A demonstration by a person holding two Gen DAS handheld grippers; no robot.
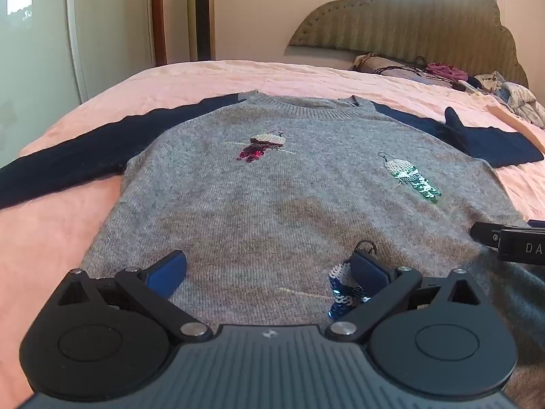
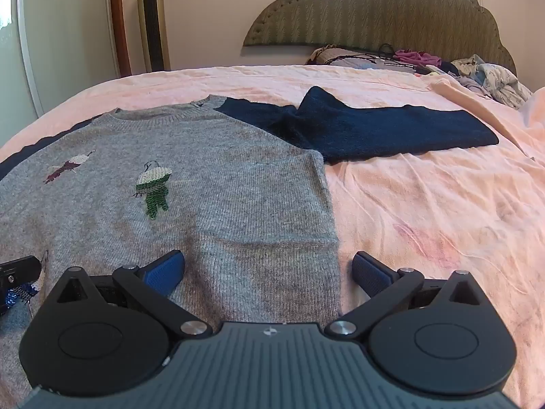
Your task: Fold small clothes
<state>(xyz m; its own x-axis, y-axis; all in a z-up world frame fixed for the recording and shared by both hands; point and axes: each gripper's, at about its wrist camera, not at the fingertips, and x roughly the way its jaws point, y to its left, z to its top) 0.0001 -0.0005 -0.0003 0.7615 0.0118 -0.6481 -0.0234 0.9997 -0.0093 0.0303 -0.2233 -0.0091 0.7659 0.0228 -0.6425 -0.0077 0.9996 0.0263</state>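
Note:
A small grey knit sweater with navy sleeves and sequin patches lies flat, front up, on the pink bed sheet. Its left sleeve stretches straight out; the right sleeve lies out to the side with a rumpled fold near the shoulder. My left gripper hovers open over the sweater's lower hem, close to a blue sequin patch. My right gripper is open over the hem's right corner, one finger above the grey knit, the other above the sheet. Nothing is held.
A pile of loose clothes and cords lies by the padded headboard at the far right. A tower fan stands by the wall beyond the bed. Bare pink sheet spreads to the right of the sweater.

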